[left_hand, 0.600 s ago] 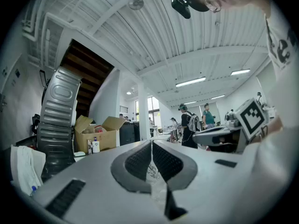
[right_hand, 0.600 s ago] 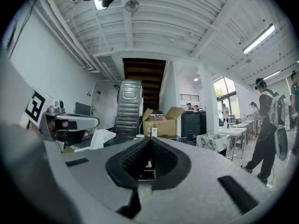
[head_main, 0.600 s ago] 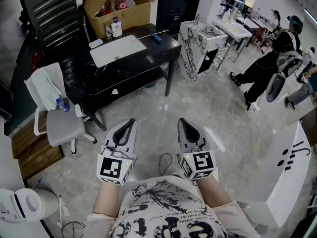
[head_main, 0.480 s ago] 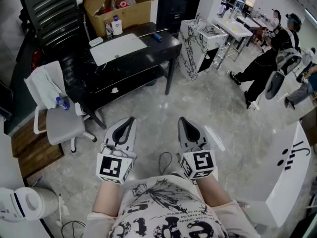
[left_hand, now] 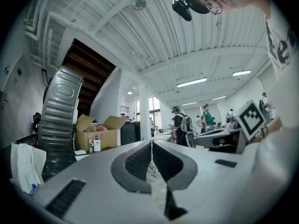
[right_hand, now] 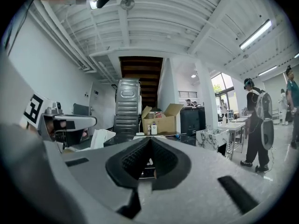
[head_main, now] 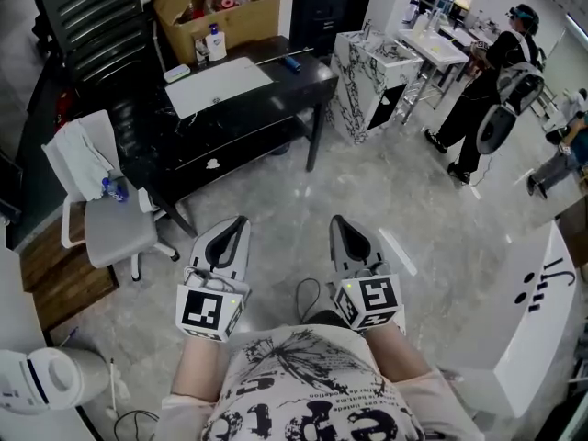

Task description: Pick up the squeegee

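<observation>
Progress: nothing of the pick-up is done yet. The left hand-held gripper (head_main: pixel 240 220) and right hand-held gripper (head_main: pixel 339 220) are held level at waist height, side by side over the floor (head_main: pixel 413 191). Both are well apart from the black tabletop (head_main: pixel 299 85) ahead.

Jaws: on each side the tips are pressed together. Each gripper's own view shows nothing between its pads, only the room beyond.

Task's thing: the squeegee (head_main: pixel 283 62) is, as best I can judge, the slim rod with a blue end. It lies flat near the far right of the tabletop, just beside the white sheet (head_main: pixel 219 84). It is too small here to confirm a blade. Neither gripper touches it.

Left to do, by my reading: the whole approach to the tabletop, spreading one pair of jaws, closing on the handle, and the lift.

Containers:
- The cardboard box (head_main: pixel 237 24) sits at the far left of the tabletop with its flaps open. Something round and pink-red shows on top inside; the rest of the contents I cannot tell.
- A white bottle (head_main: pixel 215 44) with a blue cap stands just in front of the box, outside it.
- A small blue-capped bottle (head_main: pixel 112 190) rests on the white chair (head_main: pixel 115 232), beside a draped cloth (head_main: pixel 78 159)
</observation>
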Action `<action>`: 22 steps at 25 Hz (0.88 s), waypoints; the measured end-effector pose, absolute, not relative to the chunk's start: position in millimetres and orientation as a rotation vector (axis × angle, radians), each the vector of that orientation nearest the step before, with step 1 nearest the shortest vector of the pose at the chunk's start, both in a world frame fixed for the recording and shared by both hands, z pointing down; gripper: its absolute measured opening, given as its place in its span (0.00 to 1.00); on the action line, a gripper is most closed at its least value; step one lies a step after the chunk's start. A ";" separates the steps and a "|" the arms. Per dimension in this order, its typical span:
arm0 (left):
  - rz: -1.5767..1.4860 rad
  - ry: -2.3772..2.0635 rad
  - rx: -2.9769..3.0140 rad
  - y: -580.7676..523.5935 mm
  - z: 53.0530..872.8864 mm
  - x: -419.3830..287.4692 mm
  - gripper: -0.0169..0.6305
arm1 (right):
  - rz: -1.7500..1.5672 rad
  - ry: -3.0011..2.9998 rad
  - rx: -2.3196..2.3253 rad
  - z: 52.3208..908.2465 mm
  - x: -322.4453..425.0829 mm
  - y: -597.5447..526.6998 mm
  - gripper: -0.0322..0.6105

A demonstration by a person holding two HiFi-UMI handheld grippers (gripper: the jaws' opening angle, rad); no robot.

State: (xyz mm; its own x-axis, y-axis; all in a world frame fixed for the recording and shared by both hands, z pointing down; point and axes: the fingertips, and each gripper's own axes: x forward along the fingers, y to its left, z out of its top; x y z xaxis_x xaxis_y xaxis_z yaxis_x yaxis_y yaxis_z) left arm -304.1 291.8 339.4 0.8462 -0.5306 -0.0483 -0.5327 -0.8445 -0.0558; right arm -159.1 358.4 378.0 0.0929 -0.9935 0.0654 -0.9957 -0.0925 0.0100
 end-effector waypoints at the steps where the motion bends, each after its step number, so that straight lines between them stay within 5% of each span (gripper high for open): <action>1: 0.042 0.854 -2.958 290.6 341.6 -303.0 0.05 | 0.068 -2.072 2.284 380.5 -157.2 357.7 0.04; 12: -0.020 0.936 -2.984 235.5 371.9 -249.2 0.05 | 0.177 -2.085 2.182 421.7 -100.2 297.4 0.04; 22: -0.038 1.117 -2.926 123.6 370.0 -118.2 0.05 | 0.142 -2.199 2.042 416.3 38.8 164.8 0.04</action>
